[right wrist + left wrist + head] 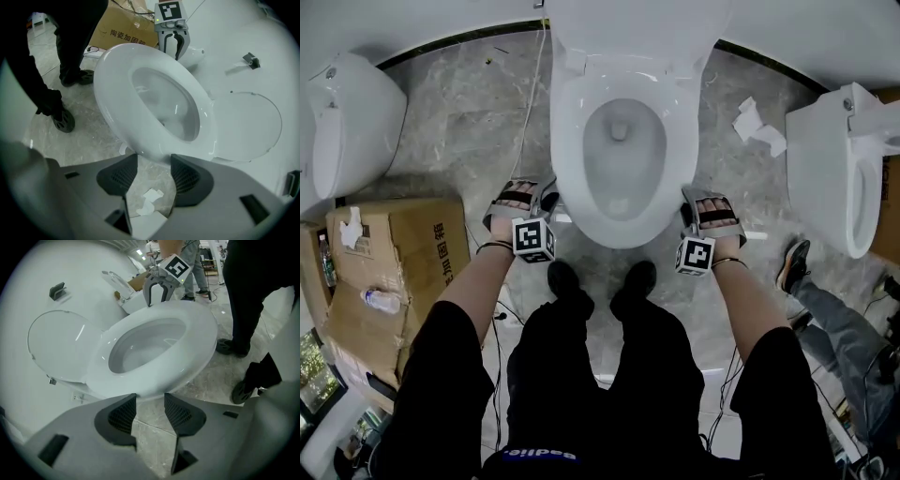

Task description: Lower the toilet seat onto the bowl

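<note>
Left gripper (150, 399) jaws apart, nothing between them, only marble floor (153, 440) in the gap. Right gripper (153, 161) likewise apart and empty, paper scrap (151, 198) on the floor below it. Toilet seat (570, 141) lies down on bowl (623, 159), rim just beyond both sets of jaw tips. Lid (61, 343) upright behind. Cardboard box (403, 244) at left, second toilet (830, 169) at right.

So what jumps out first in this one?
A white toilet fills the centre, seat down over the bowl, lid raised behind. An open, empty left claw and right claw flank its front. A cardboard box lies on the floor at left.
</note>
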Demonstrator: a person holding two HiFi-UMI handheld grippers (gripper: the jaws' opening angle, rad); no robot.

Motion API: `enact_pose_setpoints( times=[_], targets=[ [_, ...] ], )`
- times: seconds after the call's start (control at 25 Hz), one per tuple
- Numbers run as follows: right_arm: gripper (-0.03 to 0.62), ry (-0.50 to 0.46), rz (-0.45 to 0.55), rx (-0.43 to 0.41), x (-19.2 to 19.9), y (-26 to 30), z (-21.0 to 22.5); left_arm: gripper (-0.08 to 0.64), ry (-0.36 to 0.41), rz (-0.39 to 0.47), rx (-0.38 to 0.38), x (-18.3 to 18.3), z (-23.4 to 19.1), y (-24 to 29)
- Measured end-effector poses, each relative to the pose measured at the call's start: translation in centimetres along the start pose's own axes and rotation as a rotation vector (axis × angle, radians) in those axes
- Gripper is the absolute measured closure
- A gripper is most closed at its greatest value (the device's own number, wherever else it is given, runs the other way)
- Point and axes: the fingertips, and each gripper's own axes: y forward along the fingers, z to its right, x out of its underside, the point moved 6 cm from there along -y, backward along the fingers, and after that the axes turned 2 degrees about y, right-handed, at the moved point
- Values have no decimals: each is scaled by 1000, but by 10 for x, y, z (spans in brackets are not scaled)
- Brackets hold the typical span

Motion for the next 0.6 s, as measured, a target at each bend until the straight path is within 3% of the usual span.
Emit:
enact_pose_setpoints(
  times=[0.16,0.4,0.6],
  targets=[
    [382,46,-10,-40,-5,-17,-1,365,-43,-16,21,-5,0,-19],
    [382,166,7,-45,-23,-89,23,365,-257,-13,21,-21,-5,-90],
    [382,350,53,5,-46,-170,64,367,-396,49,0,-51,-18,-158]
  ],
)
